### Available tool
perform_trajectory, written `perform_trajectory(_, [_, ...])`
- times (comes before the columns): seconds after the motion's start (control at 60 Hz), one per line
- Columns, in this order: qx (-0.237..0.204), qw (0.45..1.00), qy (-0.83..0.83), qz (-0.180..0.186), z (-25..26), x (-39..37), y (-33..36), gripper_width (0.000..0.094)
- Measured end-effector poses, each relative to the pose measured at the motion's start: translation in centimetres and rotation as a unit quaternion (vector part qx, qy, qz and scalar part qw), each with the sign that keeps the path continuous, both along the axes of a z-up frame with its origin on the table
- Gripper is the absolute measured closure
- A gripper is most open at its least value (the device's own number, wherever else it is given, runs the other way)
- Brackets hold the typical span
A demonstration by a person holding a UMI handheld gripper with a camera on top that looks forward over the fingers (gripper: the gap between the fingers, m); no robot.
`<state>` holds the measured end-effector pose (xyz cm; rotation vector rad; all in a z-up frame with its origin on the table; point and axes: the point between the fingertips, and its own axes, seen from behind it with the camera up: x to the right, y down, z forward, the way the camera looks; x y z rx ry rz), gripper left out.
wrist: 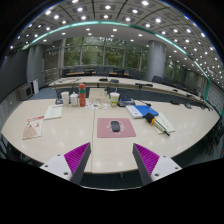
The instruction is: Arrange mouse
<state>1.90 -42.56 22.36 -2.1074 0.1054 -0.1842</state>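
Note:
A dark mouse [114,126] lies on a pink mouse mat [115,127] on the white table [70,135], well ahead of my fingers and about midway between them. My gripper [110,160] is open and empty, held above the table's near edge. Its two fingers, with magenta pads [76,156], stand wide apart with nothing between them.
Bottles and cups [83,97] stand at the far side of the table. Papers [36,126] lie left of the mat. A blue thing [143,112] and papers lie to its right. More desks and windows fill the room behind.

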Motion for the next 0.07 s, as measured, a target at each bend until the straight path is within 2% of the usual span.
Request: perform_trajectory(0.067, [0.001, 1.000, 0.001, 0.003, -0.02, -0.23, -0.24, 0.0081])
